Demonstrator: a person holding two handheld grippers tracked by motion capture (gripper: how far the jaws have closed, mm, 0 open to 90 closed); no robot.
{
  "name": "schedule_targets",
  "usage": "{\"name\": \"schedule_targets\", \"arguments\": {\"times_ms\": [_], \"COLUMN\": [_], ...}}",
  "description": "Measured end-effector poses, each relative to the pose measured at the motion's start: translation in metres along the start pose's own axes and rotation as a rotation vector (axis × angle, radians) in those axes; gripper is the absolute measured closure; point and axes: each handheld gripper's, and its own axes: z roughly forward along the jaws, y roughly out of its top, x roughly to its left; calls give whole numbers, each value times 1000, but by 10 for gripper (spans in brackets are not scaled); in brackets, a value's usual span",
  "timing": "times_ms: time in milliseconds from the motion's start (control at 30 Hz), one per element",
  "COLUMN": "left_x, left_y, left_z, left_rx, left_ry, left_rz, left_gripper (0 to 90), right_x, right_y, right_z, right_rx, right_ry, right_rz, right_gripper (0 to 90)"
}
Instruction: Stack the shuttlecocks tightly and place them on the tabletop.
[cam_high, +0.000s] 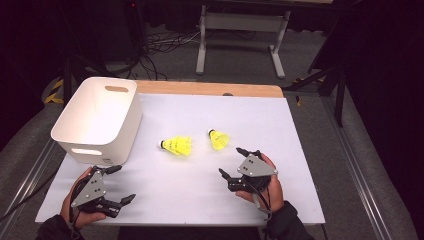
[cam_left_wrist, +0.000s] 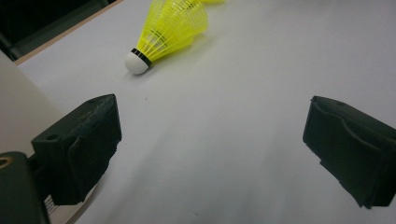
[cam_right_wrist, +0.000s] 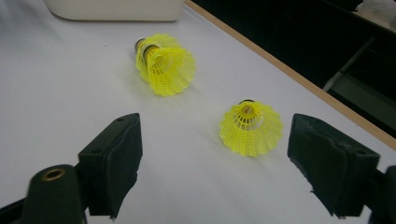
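High view: two shuttlecocks (cam_high: 176, 145) (cam_high: 219, 139), one bin (cam_high: 100, 120)

1. Your bench (cam_high: 280, 130) had a white top with a pale wooden strip (cam_high: 210, 89) along its far edge.
2. Beyond it you faced grey floor (cam_high: 240, 60), loose black cables (cam_high: 160, 42) and a grey metal frame (cam_high: 242, 22) on two feet.
3. The surroundings were dark.

Counted on the table (cam_high: 280, 130): at least two yellow shuttlecocks (cam_high: 176, 145) (cam_high: 219, 139), possibly three with a pair lying overlapped, one white bin (cam_high: 100, 120), and two hand-held grippers (cam_high: 116, 184) (cam_high: 232, 162).
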Motion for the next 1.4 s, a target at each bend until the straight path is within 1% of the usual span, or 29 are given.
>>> {"name": "schedule_targets", "arguments": {"times_ms": [33, 67, 100, 133, 167, 200, 267, 300, 367, 433, 567, 633, 700, 800, 833, 900, 1000, 1033, 1200, 1267, 1333, 1400], "left_x": [-1, 0, 0, -1, -1, -1, 0, -1, -1, -1, -1, -1, -1, -1, -1, 0, 0, 0, 0, 0, 0, 0], "left_y": [0, 0, 0, 0, 0, 0, 1, 1, 1, 1, 0, 0, 0, 0, 0, 0, -1, -1, -1, -1, -2, -2], "left_z": [0, 0, 0, 0, 0, 0, 0, 1, 1, 2, 1, 0, 1, 1, 0, 0, 0, -1, -1, -2, -2, -3], "left_rx": [-2, -1, -1, -1, -1, -1, -2, -1, -2, -1, -7, -13, -17, -15, -19, -20, -23, -22, -23, -25, -22, -23], "left_ry": [6, 5, 5, 6, 6, 4, 3, 5, 2, 3, 11, 12, 11, 11, 22, 23, 28, 29, 28, 29, 30, 29], "left_rz": [2, 1, 0, 2, 2, 1, 2, 1, 1, 5, 5, 2, 0, 3, 0, 0, -6, -7, -9, -9, -10, -8], "left_gripper": [48, 47, 47, 47, 47, 47, 46, 46, 47, 47, 47, 47, 47, 43, 43, 42, 42, 41, 42, 42, 42, 42], "right_x": [0, -1, -1, -2, -2, -3, -4, -4, -6, -7, -8, -9, -9, -7, -7, -6, -4, -3, 0, 1, 3, 6], "right_y": [-2, -6, -6, -11, -11, -16, -22, -22, -30, -34, -40, -42, -43, -44, -44, -44, -43, -43, -43, -42, -40, -37], "right_z": [-1, -3, -3, -5, -5, -6, -7, -7, -8, -10, -15, -16, -16, -13, -12, -11, -7, -6, 0, 3, 7, 14], "right_rx": [0, 4, 4, 3, 3, 6, -4, -4, -4, -8, -7, -5, 3, 10, 12, 13, 13, 17, 21, 23, 22, 30], "right_ry": [-5, -18, -18, -29, -29, -38, -22, -22, -26, -27, -51, -47, -57, -59, -56, -56, -33, -35, -22, -22, -8, 5], "right_rz": [1, 12, 12, 16, 16, 17, 10, 10, 33, 48, 64, 84, 89, 79, 79, 74, 65, 61, 69, 65, 79, 75], "right_gripper": [175, 153, 153, 130, 130, 129, 132, 132, 131, 131, 114, 109, 109, 110, 109, 107, 101, 101, 99, 99, 102, 109]}}
